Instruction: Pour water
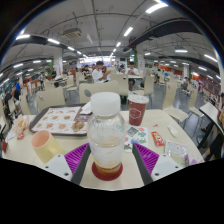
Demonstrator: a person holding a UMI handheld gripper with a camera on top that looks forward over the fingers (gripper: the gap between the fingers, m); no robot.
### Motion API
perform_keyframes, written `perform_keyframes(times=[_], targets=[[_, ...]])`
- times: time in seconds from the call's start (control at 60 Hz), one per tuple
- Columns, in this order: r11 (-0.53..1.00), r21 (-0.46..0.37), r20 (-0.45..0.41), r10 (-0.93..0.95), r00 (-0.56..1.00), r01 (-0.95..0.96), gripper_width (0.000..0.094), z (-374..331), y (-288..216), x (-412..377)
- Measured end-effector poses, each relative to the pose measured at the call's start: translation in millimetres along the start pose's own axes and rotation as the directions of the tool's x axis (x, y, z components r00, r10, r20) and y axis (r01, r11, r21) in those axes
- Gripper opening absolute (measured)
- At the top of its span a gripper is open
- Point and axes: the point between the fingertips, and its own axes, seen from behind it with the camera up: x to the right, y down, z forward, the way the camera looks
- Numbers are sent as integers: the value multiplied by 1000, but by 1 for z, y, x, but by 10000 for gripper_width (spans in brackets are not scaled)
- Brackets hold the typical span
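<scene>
A clear plastic water bottle (107,135) with a white cap stands upright on the white table (120,180), on a round red base. It stands between my gripper's (107,160) two purple pads, the left pad (77,155) and the right pad (140,158). The fingers are open about the bottle, with a thin gap at the right pad. A red paper cup (138,108) stands beyond the bottle, a little to the right. A pale orange cup (44,146) stands to the left of the fingers.
A tray (58,121) with food lies behind the bottle to the left. Small snack packets (157,138) lie to the right. A person (98,72) sits beyond the table, in a large hall with other tables and chairs.
</scene>
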Motion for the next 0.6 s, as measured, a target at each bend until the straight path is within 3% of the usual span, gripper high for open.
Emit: perform_keyframes(times=[0.283,0.6], targets=[[992,-129,-53,-12,999,5,845,-131,-1,-7],[989,-144,-74,-52,996,41,846,-239,-3,-27]])
